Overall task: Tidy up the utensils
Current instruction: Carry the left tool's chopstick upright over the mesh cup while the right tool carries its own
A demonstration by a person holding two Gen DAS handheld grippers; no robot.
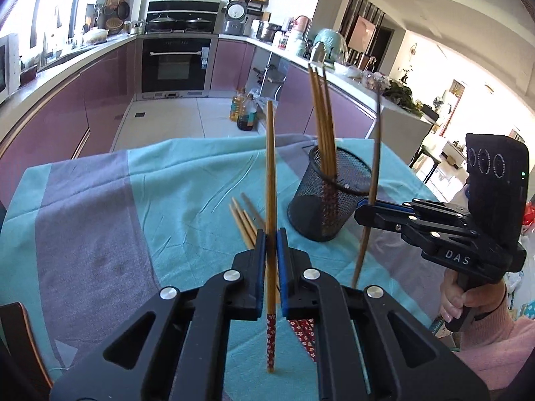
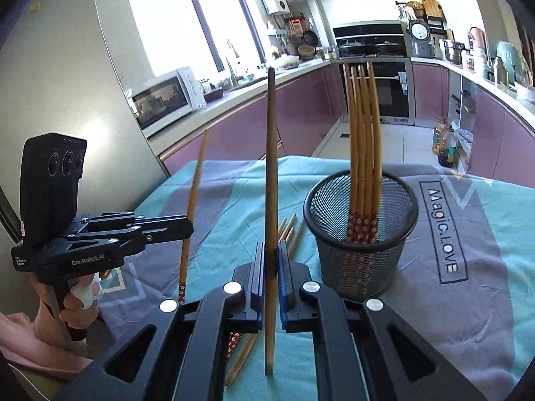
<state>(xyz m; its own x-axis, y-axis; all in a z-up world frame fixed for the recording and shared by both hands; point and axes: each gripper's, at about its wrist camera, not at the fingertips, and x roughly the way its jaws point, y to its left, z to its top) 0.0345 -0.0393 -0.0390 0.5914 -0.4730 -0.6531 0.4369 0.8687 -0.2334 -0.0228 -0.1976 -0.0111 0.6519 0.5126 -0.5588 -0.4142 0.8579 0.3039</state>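
My left gripper [image 1: 271, 234] is shut on a wooden chopstick [image 1: 271, 180] with a red patterned end, held upright above the table. It also shows in the right wrist view [image 2: 189, 225]. My right gripper [image 2: 271, 247] is shut on another upright chopstick [image 2: 271, 167], left of the black mesh cup [image 2: 361, 234]. It also shows in the left wrist view [image 1: 362, 209], just right of the cup [image 1: 329, 197]. Several chopsticks [image 2: 362, 153] stand in the cup. Several loose chopsticks [image 1: 245, 222] lie on the cloth beyond my left gripper.
The table carries a teal and grey cloth [image 1: 133, 207] printed "Magic.LOVE" [image 2: 444, 227]. Beyond its far edge is kitchen floor with oil bottles [image 1: 242, 110], purple cabinets and an oven [image 1: 175, 63]. A wall panel [image 2: 67, 67] stands close on the left in the right wrist view.
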